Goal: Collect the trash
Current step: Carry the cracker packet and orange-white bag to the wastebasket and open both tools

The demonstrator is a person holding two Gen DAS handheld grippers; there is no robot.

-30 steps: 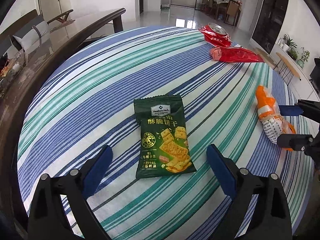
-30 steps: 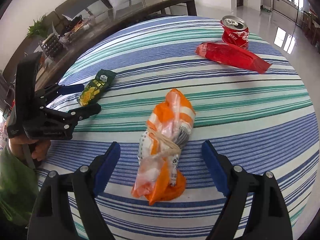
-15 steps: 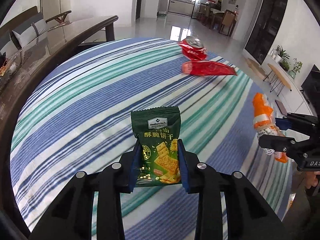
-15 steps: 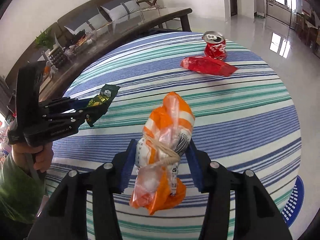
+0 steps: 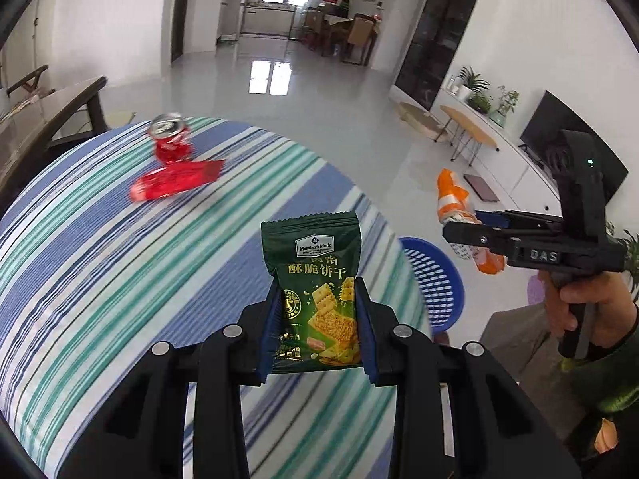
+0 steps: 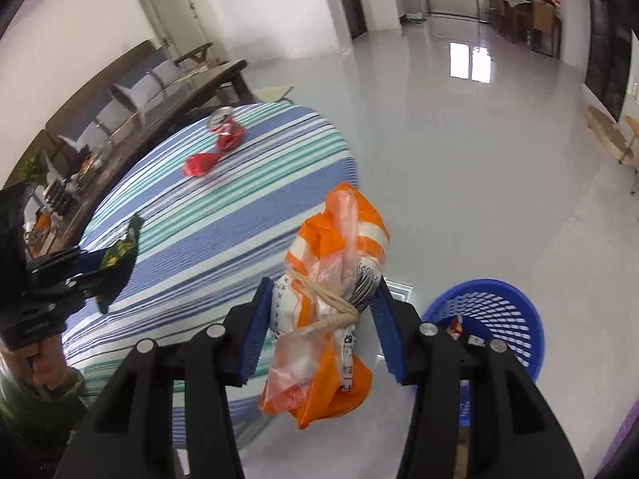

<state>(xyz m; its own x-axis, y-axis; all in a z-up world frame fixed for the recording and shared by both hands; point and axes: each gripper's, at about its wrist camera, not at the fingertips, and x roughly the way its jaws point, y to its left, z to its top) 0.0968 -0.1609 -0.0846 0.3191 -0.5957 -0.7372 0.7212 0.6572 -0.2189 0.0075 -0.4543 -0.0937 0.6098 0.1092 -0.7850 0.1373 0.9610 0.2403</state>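
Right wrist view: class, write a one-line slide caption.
Right gripper holds a tied orange bag beside the blue basket; can remains on striped table.

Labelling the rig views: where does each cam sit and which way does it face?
Left wrist: on the left gripper, angled down over the striped table; shows its fingers shut on the green packet, plus the right gripper and hand.
Right wrist: on the right gripper, angled down past the table edge to the floor; fingers shut on the orange bag, left gripper at left.
Shared: red can, red wrapper, blue basket.
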